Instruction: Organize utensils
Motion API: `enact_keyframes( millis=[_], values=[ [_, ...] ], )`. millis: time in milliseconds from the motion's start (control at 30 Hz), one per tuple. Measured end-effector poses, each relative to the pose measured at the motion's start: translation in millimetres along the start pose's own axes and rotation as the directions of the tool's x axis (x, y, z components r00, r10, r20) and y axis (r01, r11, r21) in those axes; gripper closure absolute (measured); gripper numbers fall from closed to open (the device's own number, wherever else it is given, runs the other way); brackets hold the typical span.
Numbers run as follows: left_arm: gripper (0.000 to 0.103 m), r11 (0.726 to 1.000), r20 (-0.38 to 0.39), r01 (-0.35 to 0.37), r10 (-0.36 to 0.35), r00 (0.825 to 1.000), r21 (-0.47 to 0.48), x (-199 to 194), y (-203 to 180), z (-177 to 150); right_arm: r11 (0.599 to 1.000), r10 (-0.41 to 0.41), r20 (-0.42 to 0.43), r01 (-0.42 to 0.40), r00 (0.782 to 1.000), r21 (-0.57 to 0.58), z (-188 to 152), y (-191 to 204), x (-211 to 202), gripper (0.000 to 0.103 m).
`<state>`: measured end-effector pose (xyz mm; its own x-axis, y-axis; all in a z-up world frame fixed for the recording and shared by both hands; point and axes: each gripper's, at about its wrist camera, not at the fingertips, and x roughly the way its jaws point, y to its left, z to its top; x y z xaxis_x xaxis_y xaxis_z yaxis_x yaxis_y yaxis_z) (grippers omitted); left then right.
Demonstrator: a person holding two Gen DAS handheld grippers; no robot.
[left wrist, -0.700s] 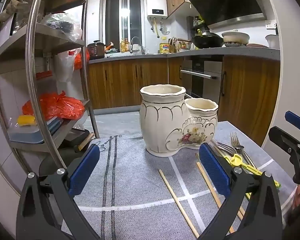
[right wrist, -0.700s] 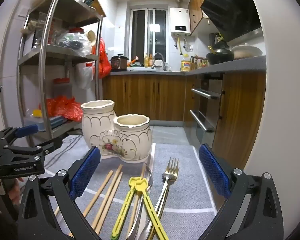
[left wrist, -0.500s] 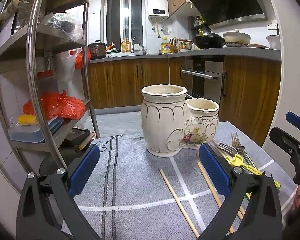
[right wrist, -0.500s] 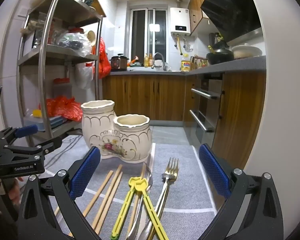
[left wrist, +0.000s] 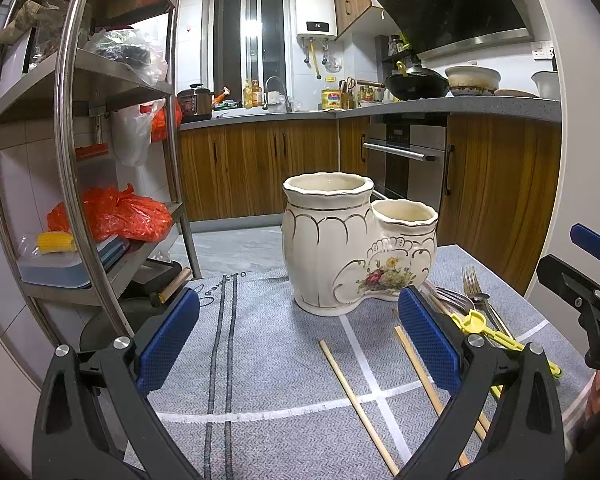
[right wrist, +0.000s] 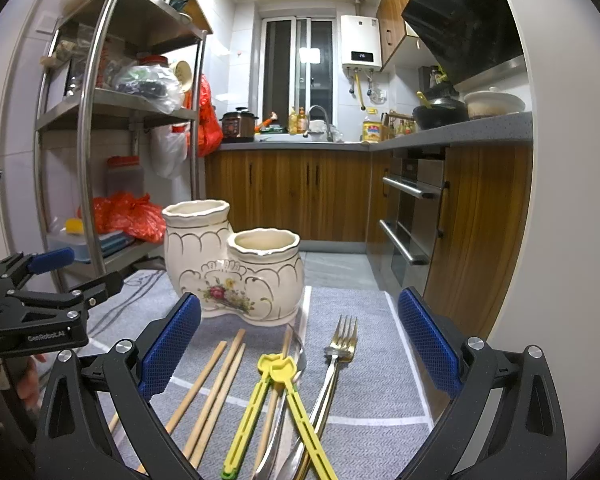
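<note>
A cream ceramic two-pot utensil holder point(left wrist: 352, 248) stands empty on the grey cloth; it also shows in the right wrist view point(right wrist: 236, 268). Wooden chopsticks point(left wrist: 356, 400) lie in front of it, and in the right wrist view point(right wrist: 212, 388). Yellow training chopsticks point(right wrist: 284, 400), a spoon point(right wrist: 288, 364) and a fork point(right wrist: 336, 364) lie between the right gripper's fingers. My left gripper point(left wrist: 300, 344) is open and empty above the cloth. My right gripper point(right wrist: 300, 344) is open and empty above the utensils.
A steel shelf rack point(left wrist: 68, 152) with red bags stands at the left. The grey cloth point(left wrist: 260, 344) covers the table. Wooden cabinets and an oven point(left wrist: 404, 160) are behind. The right gripper shows at the right edge of the left wrist view point(left wrist: 588, 280).
The left wrist view has shifted very slightly. The right gripper and all utensils have not moved.
</note>
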<state>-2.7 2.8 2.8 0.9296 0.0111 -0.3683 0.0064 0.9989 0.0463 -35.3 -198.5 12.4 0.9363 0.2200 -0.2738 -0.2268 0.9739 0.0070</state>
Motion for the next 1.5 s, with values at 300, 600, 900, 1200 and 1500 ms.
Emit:
enact_keyframes(
  millis=[300, 600, 900, 1200, 1500],
  values=[
    [0.005, 1.000, 0.001, -0.001, 0.001, 1.000, 0.000, 0.0, 0.6, 0.6, 1.000, 0.001, 0.000, -0.001, 1.000, -0.001, -0.1, -0.5, 0.3, 0.005],
    [0.005, 1.000, 0.003, 0.004, -0.004, 1.000, 0.002, -1.4, 0.8, 1.6, 1.000, 0.000, -0.002, 0.000, 1.000, 0.001, -0.6, -1.4, 1.4, 0.005],
    [0.005, 1.000, 0.005, 0.010, -0.010, 1.000, 0.001, -2.0, 0.9, 1.4, 1.000, -0.001, -0.004, 0.001, 1.000, 0.004, -0.6, -1.6, 2.0, 0.005],
    [0.005, 1.000, 0.012, 0.011, -0.011, 1.000, -0.003, -2.3, 1.4, 0.5, 1.000, 0.000, -0.005, 0.000, 1.000, 0.004, -0.7, -2.0, 2.4, 0.005],
    [0.005, 1.000, 0.006, -0.004, 0.004, 1.000, -0.006, -1.5, 1.0, 0.8, 1.000, 0.002, -0.006, -0.002, 1.000, 0.004, -0.8, -2.1, 3.1, 0.005]
  ],
)
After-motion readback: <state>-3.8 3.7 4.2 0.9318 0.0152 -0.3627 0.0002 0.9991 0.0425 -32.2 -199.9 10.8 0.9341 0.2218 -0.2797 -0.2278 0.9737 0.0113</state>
